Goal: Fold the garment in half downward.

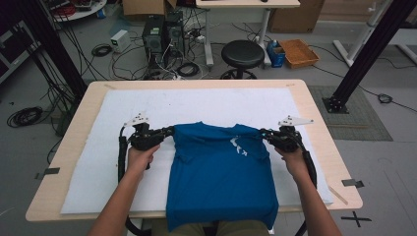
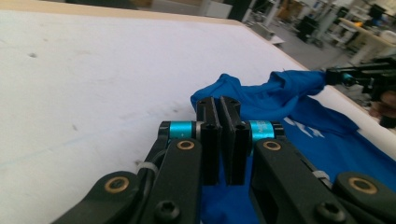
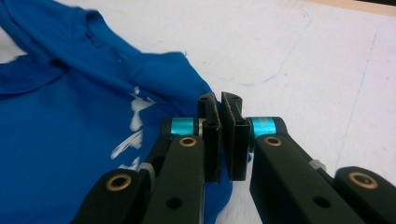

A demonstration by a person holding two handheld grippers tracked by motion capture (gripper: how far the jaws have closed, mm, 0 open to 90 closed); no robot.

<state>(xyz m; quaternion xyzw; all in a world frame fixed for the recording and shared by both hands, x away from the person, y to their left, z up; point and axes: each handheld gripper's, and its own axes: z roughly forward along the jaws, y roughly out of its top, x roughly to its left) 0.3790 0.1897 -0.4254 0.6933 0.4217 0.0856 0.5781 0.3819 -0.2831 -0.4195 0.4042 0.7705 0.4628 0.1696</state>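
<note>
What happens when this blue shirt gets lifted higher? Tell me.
The shirt will probably sag: it already drapes limply over the table edge. It looks light and thin. With the left hand-held gripper and right hand-held gripper pinching its shoulders, slipping seems unlikely.

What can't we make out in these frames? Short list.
- Blue T-shirt hem: high view, it hangs over the near table edge, out of sight.
- White print: too small in the high view; blurred and partly behind the right gripper in its own view.
- Cloth pinched by the left gripper: left gripper view, hidden between the shut jaws.
</note>
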